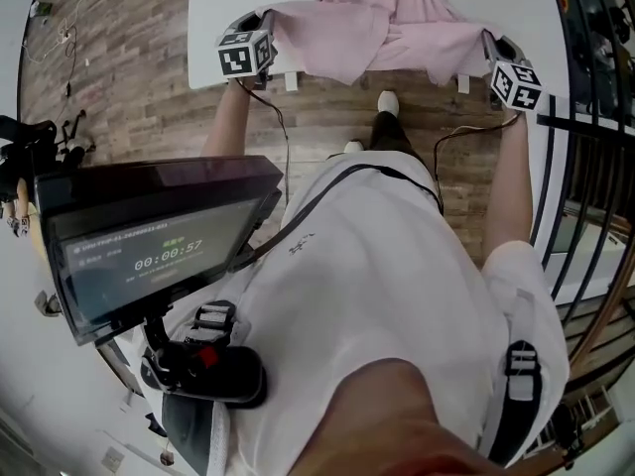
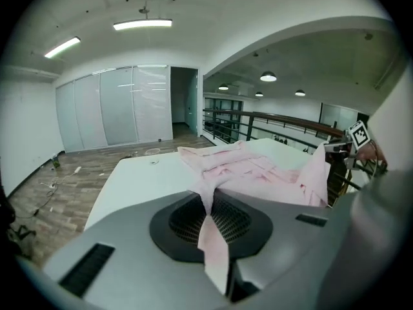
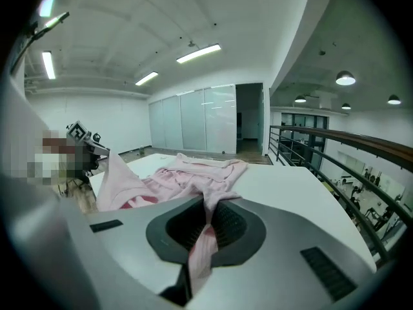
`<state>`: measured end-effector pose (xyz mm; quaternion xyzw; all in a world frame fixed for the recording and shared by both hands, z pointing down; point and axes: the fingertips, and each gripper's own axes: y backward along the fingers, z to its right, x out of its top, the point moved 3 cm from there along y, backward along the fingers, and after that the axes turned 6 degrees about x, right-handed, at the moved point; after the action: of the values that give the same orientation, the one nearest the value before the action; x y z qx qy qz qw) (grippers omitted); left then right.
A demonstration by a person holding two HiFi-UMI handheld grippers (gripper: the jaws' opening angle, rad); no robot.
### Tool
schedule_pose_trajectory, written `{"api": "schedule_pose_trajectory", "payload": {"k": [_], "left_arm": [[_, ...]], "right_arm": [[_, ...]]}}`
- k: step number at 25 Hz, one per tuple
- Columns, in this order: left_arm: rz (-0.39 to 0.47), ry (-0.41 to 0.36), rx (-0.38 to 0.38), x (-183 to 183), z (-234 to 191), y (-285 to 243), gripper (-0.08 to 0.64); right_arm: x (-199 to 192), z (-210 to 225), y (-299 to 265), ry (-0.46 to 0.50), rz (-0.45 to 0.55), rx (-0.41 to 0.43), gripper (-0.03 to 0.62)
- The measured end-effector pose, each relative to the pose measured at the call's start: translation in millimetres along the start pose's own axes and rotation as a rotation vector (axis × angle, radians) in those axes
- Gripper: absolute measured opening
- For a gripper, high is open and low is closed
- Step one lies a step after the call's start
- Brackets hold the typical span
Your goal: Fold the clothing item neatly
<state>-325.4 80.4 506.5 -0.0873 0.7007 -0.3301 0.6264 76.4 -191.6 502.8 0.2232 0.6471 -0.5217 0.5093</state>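
A pale pink garment (image 1: 377, 18) lies on the white table (image 1: 228, 8), its near edge lifted off the tabletop. My left gripper (image 1: 270, 30) is shut on the garment's near left corner, and pink cloth (image 2: 213, 237) runs pinched between its jaws. My right gripper (image 1: 488, 46) is shut on the near right corner; a strip of the pink cloth (image 3: 203, 241) hangs between its jaws. The garment (image 2: 258, 173) sags in a fold between the two held corners, while its far part (image 3: 200, 170) rests bunched on the table.
The table's near edge (image 1: 327, 77) faces the person, whose shoes (image 1: 387, 102) stand on the wood floor (image 1: 129, 87). A black railing (image 1: 580, 167) runs along the right. A dark screen on a mount (image 1: 149, 246) sits at the person's left.
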Motion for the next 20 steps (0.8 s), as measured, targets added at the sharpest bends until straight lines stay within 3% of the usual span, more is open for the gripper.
{"api": "schedule_pose_trajectory", "payload": {"k": [6, 10, 14, 19, 20], "left_arm": [[-0.138, -0.073, 0.103, -10.3, -19.3, -59.7, 0.025], [-0.213, -0.123, 0.161, -14.6, -31.5, -65.8, 0.024], [-0.274, -0.125, 0.215, -33.3, -41.6, -81.3, 0.023], [-0.377, -0.099, 0.242, -52.8, -38.6, -118.6, 0.025], [-0.377, -0.090, 0.242, -48.6, -37.2, -118.7, 0.063]], "right_arm": [[-17.2, 52.9, -54.9, 0.006, -0.106, -0.016, 0.011], [-13.8, 61.3, -69.0, 0.018, -0.142, -0.039, 0.011], [-21.3, 68.7, -90.4, 0.071, -0.204, -0.055, 0.011], [-43.2, 85.3, -136.2, 0.132, -0.310, 0.047, 0.011], [-37.9, 84.8, -137.9, 0.145, -0.314, 0.073, 0.011]]}}
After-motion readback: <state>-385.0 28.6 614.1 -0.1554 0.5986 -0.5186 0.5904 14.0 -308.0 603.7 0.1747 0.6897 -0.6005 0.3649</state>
